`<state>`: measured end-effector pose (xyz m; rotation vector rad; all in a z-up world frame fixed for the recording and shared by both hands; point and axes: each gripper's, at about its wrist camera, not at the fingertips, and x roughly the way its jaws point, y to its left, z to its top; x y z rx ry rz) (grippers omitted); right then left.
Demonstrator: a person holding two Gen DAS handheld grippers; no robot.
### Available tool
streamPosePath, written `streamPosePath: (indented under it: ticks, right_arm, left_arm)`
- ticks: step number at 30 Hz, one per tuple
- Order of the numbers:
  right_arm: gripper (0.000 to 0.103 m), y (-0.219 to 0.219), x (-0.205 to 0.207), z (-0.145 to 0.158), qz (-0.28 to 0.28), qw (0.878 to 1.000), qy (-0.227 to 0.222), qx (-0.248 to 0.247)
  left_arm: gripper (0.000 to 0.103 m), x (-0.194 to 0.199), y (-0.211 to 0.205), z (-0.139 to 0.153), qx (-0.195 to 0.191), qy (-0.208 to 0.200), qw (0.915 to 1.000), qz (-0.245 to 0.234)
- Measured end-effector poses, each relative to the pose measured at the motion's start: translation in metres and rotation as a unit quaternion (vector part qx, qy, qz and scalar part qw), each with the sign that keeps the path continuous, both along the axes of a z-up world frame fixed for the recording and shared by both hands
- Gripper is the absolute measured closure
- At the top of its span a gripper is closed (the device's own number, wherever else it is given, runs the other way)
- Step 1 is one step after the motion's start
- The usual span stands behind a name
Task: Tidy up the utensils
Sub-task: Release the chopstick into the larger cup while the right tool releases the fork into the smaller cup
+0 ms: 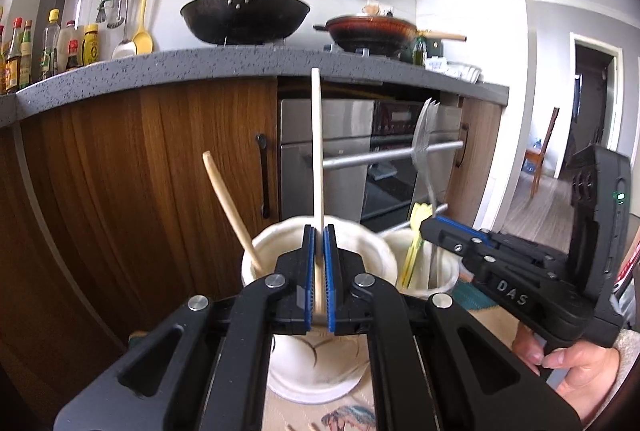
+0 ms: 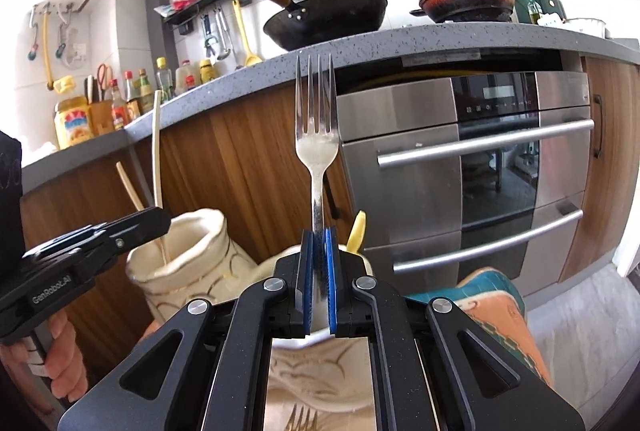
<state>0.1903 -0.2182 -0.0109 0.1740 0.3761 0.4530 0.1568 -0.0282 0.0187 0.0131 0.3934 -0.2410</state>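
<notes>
My left gripper [image 1: 319, 231] is shut on a pale wooden chopstick [image 1: 317, 151] held upright over a cream ceramic jar [image 1: 376, 255]. A second chopstick [image 1: 230, 203] leans in that jar. My right gripper [image 2: 319, 235] is shut on a metal fork [image 2: 316, 135], tines up, over a second cream jar [image 2: 316, 363]. The fork also shows in the left wrist view [image 1: 425, 135], above that second jar [image 1: 444, 271], which holds a yellow utensil [image 1: 416, 239]. The left gripper [image 2: 160, 219] and its jar [image 2: 188, 271] show in the right wrist view.
A wooden cabinet [image 1: 140, 171] and a steel oven [image 2: 480, 159] stand close behind the jars under a grey counter [image 1: 200, 63]. Woks [image 1: 244, 15] and bottles [image 1: 52, 43] sit on the counter. Another fork [image 2: 300, 419] lies on the patterned cloth [image 2: 492, 311] below.
</notes>
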Motion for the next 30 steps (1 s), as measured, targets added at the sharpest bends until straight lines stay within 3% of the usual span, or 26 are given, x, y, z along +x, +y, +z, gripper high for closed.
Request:
streamPosePath:
  ticks: [10, 11, 13, 15, 26, 30]
  right_arm:
    - [0.096, 0.007, -0.001, -0.004, 0.004, 0.999, 0.036, -0.032]
    - [0.096, 0.008, -0.002, -0.004, 0.004, 0.999, 0.037, -0.033]
    - [0.096, 0.006, -0.004, -0.003, 0.003, 0.999, 0.033, -0.032]
    - [0.096, 0.006, -0.005, -0.001, 0.004, 0.999, 0.032, -0.03]
    - [0.096, -0.002, -0.017, 0.005, -0.002, 0.999, 0.028, -0.024]
    - [0.087, -0.011, -0.032, 0.008, -0.003, 0.999, 0.028, -0.027]
  left_arm:
    - [0.096, -0.011, -0.002, 0.0, 0.01, 0.016, 0.9998, -0.002]
    - [0.095, -0.012, -0.001, 0.001, 0.01, 0.016, 0.9998, -0.001]
    - [0.08, -0.014, 0.001, 0.002, 0.008, 0.014, 0.9999, 0.002]
    - [0.075, -0.016, 0.003, 0.004, 0.003, 0.009, 0.9999, 0.006]
    - [0.073, -0.028, 0.008, 0.007, 0.0, 0.008, 1.0, 0.005]
    - [0.067, -0.038, 0.014, 0.007, -0.009, 0.008, 0.9999, 0.006]
